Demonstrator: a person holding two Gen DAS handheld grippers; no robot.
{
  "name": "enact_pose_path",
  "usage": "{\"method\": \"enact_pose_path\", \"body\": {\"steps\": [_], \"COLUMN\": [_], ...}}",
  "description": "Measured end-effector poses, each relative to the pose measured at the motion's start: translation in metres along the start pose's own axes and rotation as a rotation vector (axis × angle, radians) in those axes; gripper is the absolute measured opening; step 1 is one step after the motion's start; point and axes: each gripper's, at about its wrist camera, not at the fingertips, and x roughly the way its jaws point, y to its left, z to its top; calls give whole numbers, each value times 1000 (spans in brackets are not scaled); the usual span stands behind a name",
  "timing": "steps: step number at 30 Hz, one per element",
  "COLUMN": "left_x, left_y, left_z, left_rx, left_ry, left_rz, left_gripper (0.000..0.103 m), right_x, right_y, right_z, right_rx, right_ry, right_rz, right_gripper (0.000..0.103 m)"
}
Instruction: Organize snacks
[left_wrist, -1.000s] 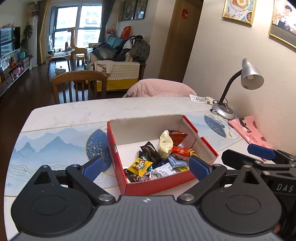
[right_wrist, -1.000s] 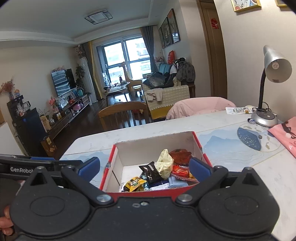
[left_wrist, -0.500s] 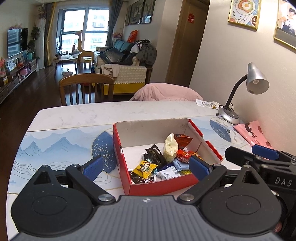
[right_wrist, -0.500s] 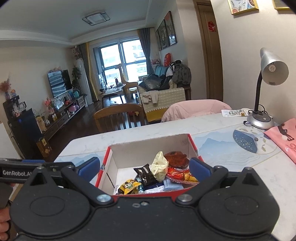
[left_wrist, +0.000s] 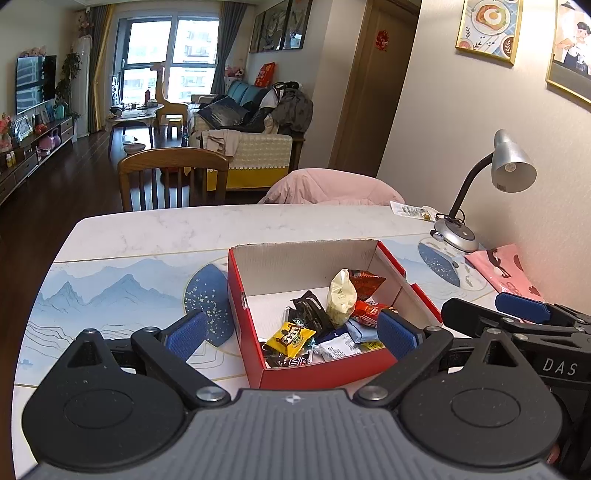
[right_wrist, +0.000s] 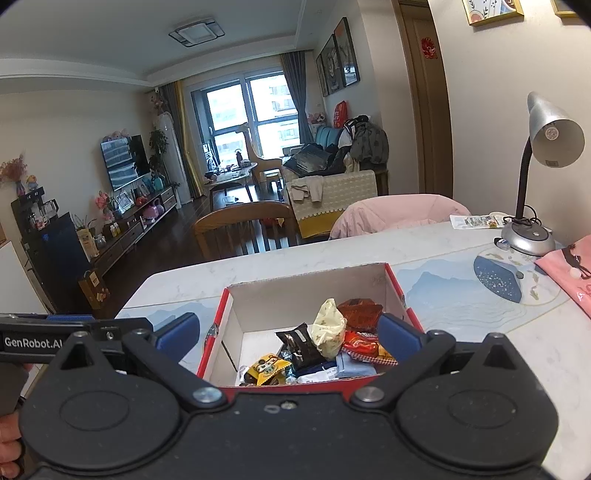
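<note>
A red box (left_wrist: 317, 373) is seen on the table (left_wrist: 155, 229), its floor partly covered by a loose pile of snacks (left_wrist: 325, 325) gathered toward the near right corner; the far left of the box floor is bare. Within the pile, a yellow packet (left_wrist: 290, 336), a black wrapper (left_wrist: 308, 314), a cream pouch (left_wrist: 341, 297) and an orange packet (left_wrist: 365, 282) can be told apart. Compared with the views from a second ago, both cameras have been drawn back and raised slightly: the box is seen a little farther off and more of the room is taken in, while the pile is unchanged. The left claw (left_wrist: 291, 332) is held with its fingers wide apart and nothing between them, above and short of the near box wall. The right claw (right_wrist: 288, 332) is likewise spread and empty, just beside the left one; its arm is seen at the right edge of the left view. No snack lies on the table outside the box in either view. From this it is judged that the collecting step is complete or nearly so, and that the retreat marks a withdrawal from the box rather than a new reach. A lamp (left_wrist: 509, 166) and a pink pouch (left_wrist: 506, 269) stand clear of the work area
</note>
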Motion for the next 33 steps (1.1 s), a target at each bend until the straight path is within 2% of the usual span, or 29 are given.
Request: {"method": "enact_pose_path", "body": {"steps": [33], "left_x": [5], "left_y": [11], "left_z": [-8], "left_rx": [-15], "left_ry": [60], "left_rz": [-49], "left_gripper": [99], "right_x": [9], "right_y": [0], "right_z": [-7], "right_rx": [28], "right_ry": [42], "right_rz": [-27], "right_gripper": [103]}}
